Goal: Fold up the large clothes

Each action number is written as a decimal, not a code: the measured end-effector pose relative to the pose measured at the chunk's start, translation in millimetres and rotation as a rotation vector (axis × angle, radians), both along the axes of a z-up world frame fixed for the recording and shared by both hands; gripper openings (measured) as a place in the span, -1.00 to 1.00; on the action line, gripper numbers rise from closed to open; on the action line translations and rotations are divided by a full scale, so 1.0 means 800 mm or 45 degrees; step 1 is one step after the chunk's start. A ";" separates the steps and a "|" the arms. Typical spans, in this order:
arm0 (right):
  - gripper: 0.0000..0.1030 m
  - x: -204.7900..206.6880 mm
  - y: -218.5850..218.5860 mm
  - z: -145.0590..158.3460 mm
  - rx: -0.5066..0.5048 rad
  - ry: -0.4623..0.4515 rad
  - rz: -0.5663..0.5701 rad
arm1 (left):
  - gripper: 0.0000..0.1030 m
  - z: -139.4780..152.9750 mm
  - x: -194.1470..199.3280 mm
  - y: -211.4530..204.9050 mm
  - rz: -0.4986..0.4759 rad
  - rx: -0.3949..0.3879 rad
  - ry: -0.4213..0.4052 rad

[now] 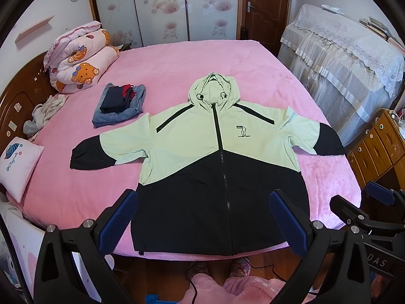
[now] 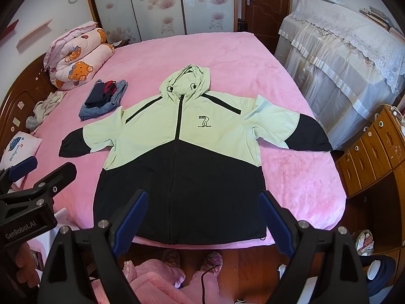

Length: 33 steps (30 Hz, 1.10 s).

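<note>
Both tongs, left gripper (image 1: 202, 223) and right gripper (image 2: 202, 223), are wide apart, holding nothing. The jacket (image 1: 215, 157) lies flat, unfolded. Next, I think, grab a sleeve (image 1: 101, 149).

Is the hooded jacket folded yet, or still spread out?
Spread flat: the jacket lies front up on the pink bed, zipped, both sleeves out sideways, hood extended.

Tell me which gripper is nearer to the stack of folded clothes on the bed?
Left. The left gripper hovers over the jacket's hem on the side of the stack of folded clothes; the right gripper is farther over.
</note>
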State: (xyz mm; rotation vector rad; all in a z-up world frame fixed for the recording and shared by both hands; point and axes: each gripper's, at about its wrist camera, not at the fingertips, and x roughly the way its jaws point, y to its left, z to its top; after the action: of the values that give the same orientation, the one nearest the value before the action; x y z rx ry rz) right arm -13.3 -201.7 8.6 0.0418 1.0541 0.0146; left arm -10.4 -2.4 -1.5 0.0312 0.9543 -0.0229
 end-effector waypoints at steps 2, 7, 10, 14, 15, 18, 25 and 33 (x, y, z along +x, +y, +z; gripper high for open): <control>0.73 -0.002 0.000 0.002 0.001 0.003 -0.002 | 0.99 -0.001 -0.001 0.000 0.001 -0.002 0.007; 0.73 -0.001 -0.006 0.002 0.000 0.003 0.000 | 0.99 -0.002 -0.005 -0.001 0.010 -0.008 0.014; 0.73 -0.001 -0.007 -0.002 0.000 0.006 0.001 | 0.99 -0.002 -0.008 -0.003 0.013 -0.008 0.016; 0.73 -0.003 -0.006 -0.003 -0.001 0.004 0.004 | 0.99 -0.003 -0.009 -0.002 0.015 -0.006 0.012; 0.73 -0.016 0.000 -0.002 -0.001 0.005 0.013 | 0.99 -0.003 -0.010 -0.002 0.018 -0.004 0.011; 0.73 -0.018 -0.002 -0.002 0.003 0.005 0.022 | 1.00 -0.004 -0.014 -0.004 0.032 0.004 0.011; 0.73 -0.010 -0.012 -0.002 0.002 0.012 0.055 | 0.99 -0.007 -0.012 -0.011 0.073 -0.001 0.047; 0.73 0.006 -0.021 -0.005 0.030 0.020 0.137 | 0.99 -0.023 -0.011 -0.018 0.136 -0.030 0.089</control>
State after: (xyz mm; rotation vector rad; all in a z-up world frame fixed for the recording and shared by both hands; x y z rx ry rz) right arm -8.2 -218.6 4.4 0.0063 1.0711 0.1242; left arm -19.4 -16.9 -19.7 -0.0421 1.0240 0.0636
